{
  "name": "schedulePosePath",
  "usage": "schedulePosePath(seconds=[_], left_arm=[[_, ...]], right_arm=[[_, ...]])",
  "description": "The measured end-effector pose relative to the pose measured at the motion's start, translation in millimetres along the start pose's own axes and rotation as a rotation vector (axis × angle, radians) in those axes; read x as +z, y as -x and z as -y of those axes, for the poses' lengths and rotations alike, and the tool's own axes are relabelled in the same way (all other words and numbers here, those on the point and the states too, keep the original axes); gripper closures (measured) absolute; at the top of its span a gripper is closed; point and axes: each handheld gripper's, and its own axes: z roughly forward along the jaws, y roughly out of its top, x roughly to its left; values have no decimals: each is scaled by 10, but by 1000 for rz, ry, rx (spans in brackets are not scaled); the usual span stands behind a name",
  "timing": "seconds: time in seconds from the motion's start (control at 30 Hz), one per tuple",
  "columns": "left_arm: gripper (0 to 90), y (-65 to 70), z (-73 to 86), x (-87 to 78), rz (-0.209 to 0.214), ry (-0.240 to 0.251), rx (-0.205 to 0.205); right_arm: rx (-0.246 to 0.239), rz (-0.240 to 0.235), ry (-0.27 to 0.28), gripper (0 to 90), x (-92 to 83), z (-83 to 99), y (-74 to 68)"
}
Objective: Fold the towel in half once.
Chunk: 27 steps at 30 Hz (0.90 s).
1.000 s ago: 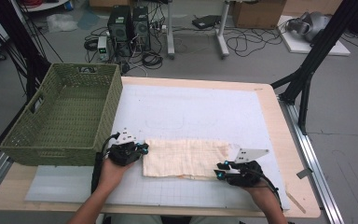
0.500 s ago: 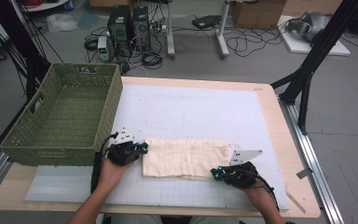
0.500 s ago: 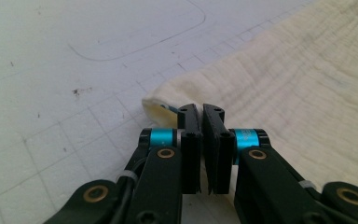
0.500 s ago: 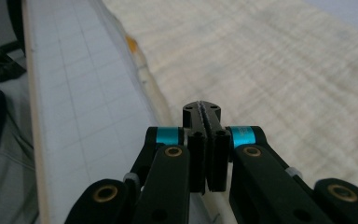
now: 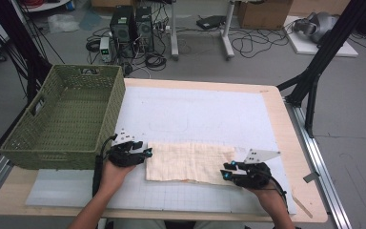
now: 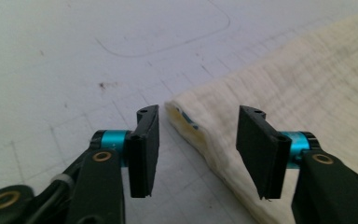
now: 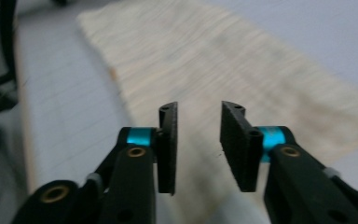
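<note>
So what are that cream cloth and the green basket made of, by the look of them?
The cream cloth looks like soft cotton gauze, matte: the left gripper view shows a fine crinkled weave and a limp folded edge. The green basket shows a woven lattice with handle slots. Its even olive colour suggests moulded plastic or dyed wicker, and the pictures cannot tell which.

A pale wooden surface (image 5: 286, 119) topped by a white gridded mat (image 5: 205, 114) stands on a grey floor (image 5: 357, 119) strewn with black cables (image 5: 252, 45), beside 2 dark computer towers (image 5: 132, 26), a cardboard box (image 5: 262, 13) and black frame struts (image 5: 321, 62).
</note>
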Motion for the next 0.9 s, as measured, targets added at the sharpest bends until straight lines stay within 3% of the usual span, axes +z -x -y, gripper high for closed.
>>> schedulePosePath(seconds=[0.1,0.17,0.27,0.33,0.43,0.53,0.6,0.7,0.77,0.83,0.9], left_arm=[[455,-32,-14,31,-5,16,-13],[443,-65,-75,72,2,-7,-22],[425,-99,-180,123,-8,-1,-31],[424,-139,-254,190,-3,-17,-38],[435,-157,-284,287,6,-49,-33],[462,-154,-241,381,21,-117,-5],[473,-148,-224,390,18,-136,35],[628,-140,-218,373,49,-146,66],[827,-105,-204,362,66,-148,104],[857,-73,-210,349,46,-140,129],[863,-83,-241,299,12,-88,137]], right_arm=[[47,152,13,546,-14,-36,137],[60,251,-5,515,29,-77,246],[69,318,-20,495,126,-150,392],[82,325,-22,494,191,-191,469],[98,298,-56,505,316,-240,564],[87,271,-129,539,449,-226,606],[92,255,-138,592,471,-207,617],[96,223,-142,772,445,-201,618],[91,204,-151,851,424,-194,614],[77,221,-152,860,410,-201,592],[59,245,-135,861,391,-214,564]])
